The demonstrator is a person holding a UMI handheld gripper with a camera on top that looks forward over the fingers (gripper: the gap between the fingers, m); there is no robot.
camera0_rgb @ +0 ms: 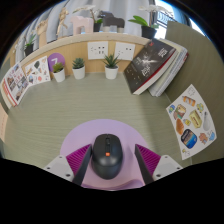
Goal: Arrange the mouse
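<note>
A dark grey computer mouse [107, 157] with a small orange mark lies on a round lilac mat [78, 147] on the green-grey tabletop. My gripper [111, 153] is low over the mat, and the mouse stands between my fingers. The left finger [84, 162] is at the mouse's side. The right finger [140, 164] stands a small gap away from it. The mouse rests on the mat, its front end pointing away from me.
Three small potted plants [79, 68] stand along the back wall below white sockets [98, 49]. A stack of books and magazines [152, 65] lies at the back right. A printed flyer [190, 120] lies on the right, and more leaflets [15, 85] on the left.
</note>
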